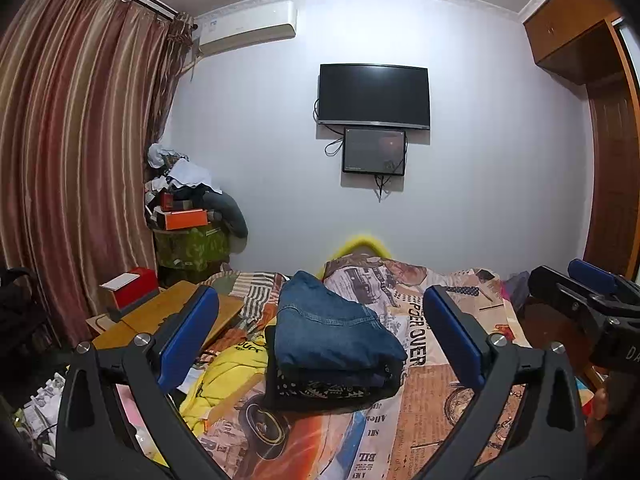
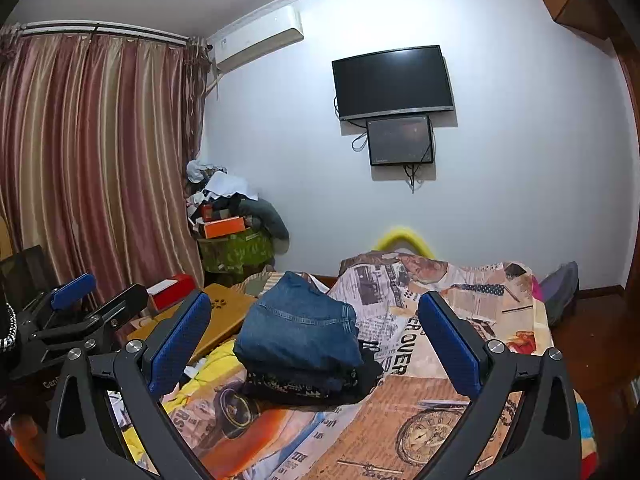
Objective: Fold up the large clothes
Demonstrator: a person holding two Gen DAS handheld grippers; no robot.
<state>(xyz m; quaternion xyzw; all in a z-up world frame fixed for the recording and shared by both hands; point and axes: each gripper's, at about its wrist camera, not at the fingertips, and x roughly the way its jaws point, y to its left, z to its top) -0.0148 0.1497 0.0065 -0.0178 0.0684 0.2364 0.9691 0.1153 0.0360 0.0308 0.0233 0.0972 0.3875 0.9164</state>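
Folded blue jeans (image 1: 328, 328) top a small stack with a dark patterned garment (image 1: 324, 390) beneath, resting on a bed with a newspaper-print cover (image 1: 432, 392). The same jeans (image 2: 298, 332) and bed cover (image 2: 420, 408) show in the right wrist view. A crumpled yellow garment (image 1: 228, 376) lies left of the stack. My left gripper (image 1: 320, 320) hovers open in front of the stack, holding nothing. My right gripper (image 2: 314, 322) is also open and holds nothing. Each gripper appears at the edge of the other's view, the right gripper (image 1: 588, 288) and the left gripper (image 2: 96, 296).
A wooden lap desk (image 1: 168, 316) with a red box (image 1: 130, 288) sits left of the bed. Striped curtains (image 1: 72, 140) hang on the left. A cluttered pile with an orange box (image 1: 186, 218) fills the corner. Two screens (image 1: 374, 96) are on the wall. A wardrobe (image 1: 608, 160) stands on the right.
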